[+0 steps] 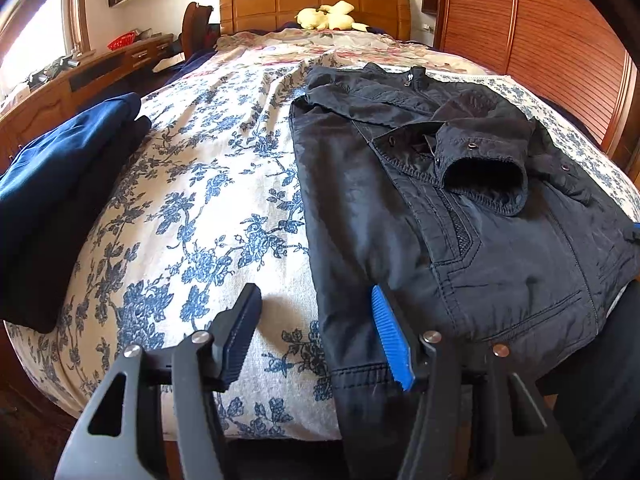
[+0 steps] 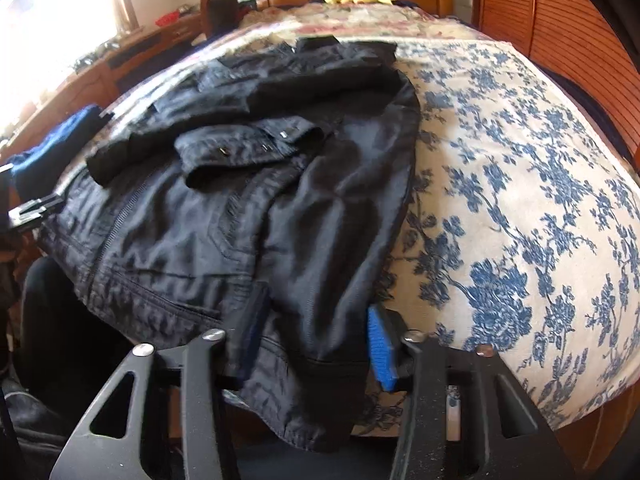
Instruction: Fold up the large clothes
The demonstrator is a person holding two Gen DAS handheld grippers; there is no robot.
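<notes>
2 claws (image 1: 316, 336) (image 2: 316, 344), 1 black jacket (image 1: 460, 208), 1 bed (image 1: 208, 184)

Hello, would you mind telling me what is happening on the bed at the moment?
A person with a gripper in each hand is folding a black jacket on the floral bedspread. Both sleeves are already folded across its front. The left gripper is open over the hem's near corner. The right gripper straddles the hem's other corner, jaws not yet clamped. A folded blue garment lies aside.
</notes>
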